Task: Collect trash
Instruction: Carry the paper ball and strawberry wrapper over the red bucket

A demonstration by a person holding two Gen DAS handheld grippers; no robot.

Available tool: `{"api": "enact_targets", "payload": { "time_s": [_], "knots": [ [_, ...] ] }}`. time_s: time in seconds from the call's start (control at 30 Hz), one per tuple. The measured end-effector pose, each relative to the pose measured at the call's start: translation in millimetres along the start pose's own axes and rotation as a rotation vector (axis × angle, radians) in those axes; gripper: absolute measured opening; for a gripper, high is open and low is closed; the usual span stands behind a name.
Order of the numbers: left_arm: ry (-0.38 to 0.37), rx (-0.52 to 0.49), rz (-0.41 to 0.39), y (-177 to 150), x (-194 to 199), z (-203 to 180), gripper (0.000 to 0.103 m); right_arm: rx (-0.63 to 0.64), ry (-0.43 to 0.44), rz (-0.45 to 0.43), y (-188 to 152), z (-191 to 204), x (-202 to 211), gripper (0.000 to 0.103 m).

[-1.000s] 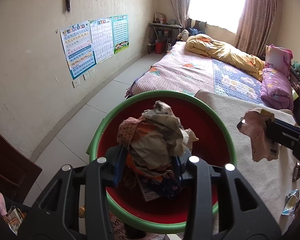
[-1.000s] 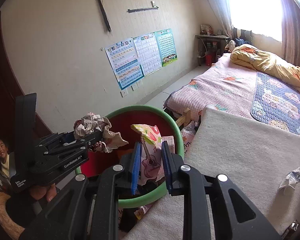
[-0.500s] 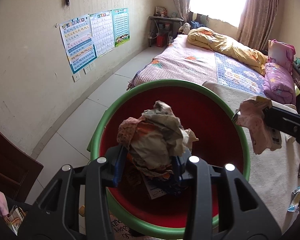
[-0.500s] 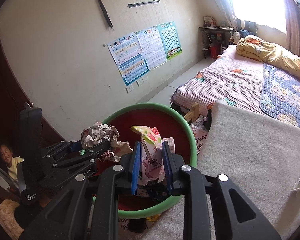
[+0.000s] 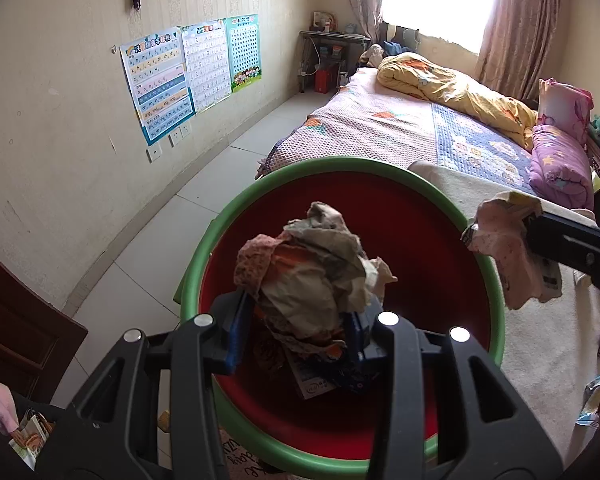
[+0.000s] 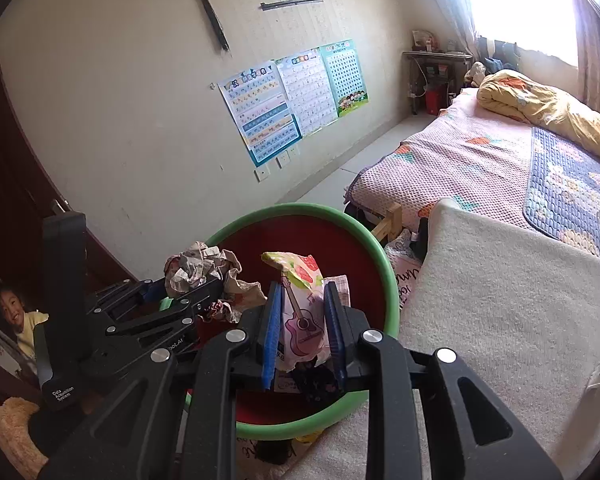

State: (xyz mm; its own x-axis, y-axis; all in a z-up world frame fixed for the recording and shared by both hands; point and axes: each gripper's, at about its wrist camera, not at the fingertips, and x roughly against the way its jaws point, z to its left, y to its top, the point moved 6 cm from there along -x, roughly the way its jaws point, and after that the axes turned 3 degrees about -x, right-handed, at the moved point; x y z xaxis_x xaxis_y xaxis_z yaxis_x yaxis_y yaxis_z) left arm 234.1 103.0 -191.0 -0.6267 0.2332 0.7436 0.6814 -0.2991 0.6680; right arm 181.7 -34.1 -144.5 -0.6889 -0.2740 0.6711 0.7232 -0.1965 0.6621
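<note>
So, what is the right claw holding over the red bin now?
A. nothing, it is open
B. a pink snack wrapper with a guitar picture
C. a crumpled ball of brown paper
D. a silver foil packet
B: in the right wrist view, the right claw is shut on the pink snack wrapper, which shows a guitar, above the red bin.

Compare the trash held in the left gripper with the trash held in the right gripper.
The crumpled paper wad in the left gripper is a rough beige-brown ball; the pink snack wrapper in the right gripper is flatter, glossy, with a guitar print. The wad bulges past its fingers; the wrapper sits slim between them. Both hang over the red bin.
</note>
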Motion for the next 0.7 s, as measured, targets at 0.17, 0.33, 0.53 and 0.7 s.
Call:
{"api": "enact_targets", "payload": {
  "time_s": [0.17, 0.33, 0.53, 0.7],
  "knots": [
    [0.005, 0.001, 0.003, -4, 0, 0, 0.037, 0.009, 0.006, -0.008, 1, 3, 2, 0.022],
    [0.005, 0.005, 0.005, -5, -1, 1, 0.037, 0.012, 0.005, 0.003, -3, 1, 0, 0.023],
    [0.010, -0.008, 0.013, -3, -3, -4, 0.037, 0.003, 0.009, -0.003, -2, 0, 3, 0.023],
    [0.009, -0.023, 0.011, -1, -3, -10, 0.037, -0.011, 0.005, 0.003, -4, -5, 5, 0.023]
  ]
}}
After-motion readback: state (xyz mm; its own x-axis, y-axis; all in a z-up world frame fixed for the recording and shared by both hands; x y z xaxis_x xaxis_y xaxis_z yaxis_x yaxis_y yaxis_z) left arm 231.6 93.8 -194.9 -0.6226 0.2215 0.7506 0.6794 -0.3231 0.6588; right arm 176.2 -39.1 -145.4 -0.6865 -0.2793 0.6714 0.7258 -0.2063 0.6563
